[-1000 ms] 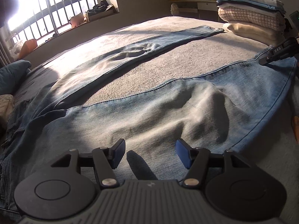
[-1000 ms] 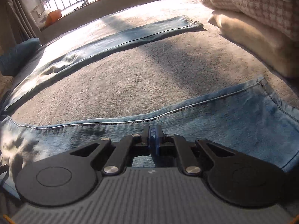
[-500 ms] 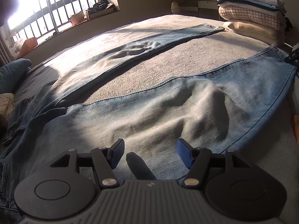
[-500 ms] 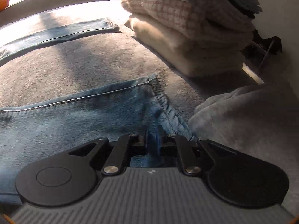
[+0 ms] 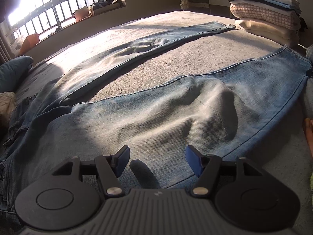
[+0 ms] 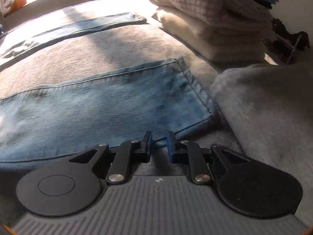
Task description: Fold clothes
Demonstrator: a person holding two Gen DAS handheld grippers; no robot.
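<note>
The jeans [image 5: 160,115] lie spread flat on the grey bed cover [image 5: 148,74], ahead of both tools. The left gripper [image 5: 157,160] hangs over the near leg, fingers wide apart. The right gripper [image 6: 158,144] sits at the hem edge, fingers slightly parted, holding nothing.

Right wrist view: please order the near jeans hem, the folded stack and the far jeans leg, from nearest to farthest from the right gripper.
1. Near jeans hem: just ahead of the right gripper, slightly right.
2. Folded stack: farther back, upper right.
3. Far jeans leg: across the bed, upper left; its hem lies about level with the stack's base, so this ranking is close.
</note>
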